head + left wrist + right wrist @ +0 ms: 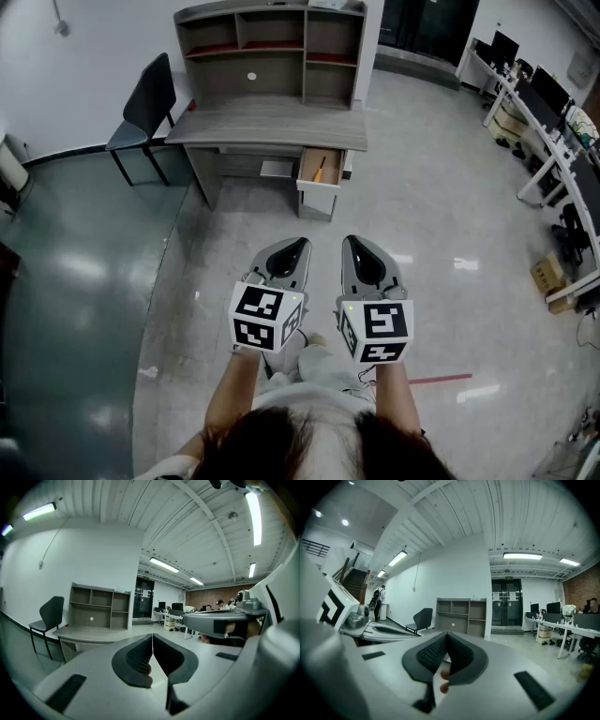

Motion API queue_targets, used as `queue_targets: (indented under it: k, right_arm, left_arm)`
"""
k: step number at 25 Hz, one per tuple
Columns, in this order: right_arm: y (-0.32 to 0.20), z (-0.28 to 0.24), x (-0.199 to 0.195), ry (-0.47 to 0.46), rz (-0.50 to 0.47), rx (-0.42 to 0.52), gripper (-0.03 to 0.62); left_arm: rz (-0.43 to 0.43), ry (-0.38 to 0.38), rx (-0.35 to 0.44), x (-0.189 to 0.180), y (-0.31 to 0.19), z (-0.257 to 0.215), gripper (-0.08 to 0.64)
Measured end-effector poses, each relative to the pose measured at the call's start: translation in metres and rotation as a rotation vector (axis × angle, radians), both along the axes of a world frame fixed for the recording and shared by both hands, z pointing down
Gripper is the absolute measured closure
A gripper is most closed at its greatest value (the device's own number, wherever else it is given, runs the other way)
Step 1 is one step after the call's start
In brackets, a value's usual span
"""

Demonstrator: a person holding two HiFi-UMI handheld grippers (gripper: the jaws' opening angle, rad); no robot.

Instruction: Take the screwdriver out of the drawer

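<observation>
A grey desk (272, 127) with a shelf unit stands far ahead across the floor. Its right-hand drawer (320, 170) hangs open, and an orange-handled screwdriver (319, 170) lies inside. My left gripper (287, 251) and right gripper (361, 251) are held side by side, well short of the desk, both shut with nothing between the jaws. In the left gripper view the shut left gripper (152, 641) points toward the desk (93, 632). The right gripper view shows the shut right gripper (447, 641) with the shelf unit (461, 616) beyond.
A dark chair (145, 108) stands left of the desk. Long work tables with monitors (544, 112) line the right wall, with a cardboard box (547, 275) on the floor. A red tape strip (441, 379) marks the floor near my feet.
</observation>
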State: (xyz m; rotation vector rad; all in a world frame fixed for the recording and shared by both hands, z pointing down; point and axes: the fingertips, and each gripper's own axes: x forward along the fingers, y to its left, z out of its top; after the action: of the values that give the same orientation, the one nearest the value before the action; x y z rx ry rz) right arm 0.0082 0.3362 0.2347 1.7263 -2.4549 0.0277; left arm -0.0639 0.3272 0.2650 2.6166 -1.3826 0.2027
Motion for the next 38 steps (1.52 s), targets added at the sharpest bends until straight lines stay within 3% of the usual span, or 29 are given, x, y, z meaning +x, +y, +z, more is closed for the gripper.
queue_targets:
  k: [16,27,38]
  right_arm:
    - [-0.088,0.011,0.039,-0.052,0.000,-0.007,0.565]
    - [-0.156,0.023,0.065,-0.072,-0.084,-0.022,0.565]
    - [-0.208,0.049,0.059,0.022,-0.107,-0.038,0.565]
  left_arm:
    - [-0.006,-0.023,-0.006,0.028,-0.093,0.006,0.541]
    - [-0.069,-0.022,-0.010,0.054,-0.155,0.009,0.541]
    - [-0.126,-0.038,-0.051,0.043,-0.205,0.031,0.541]
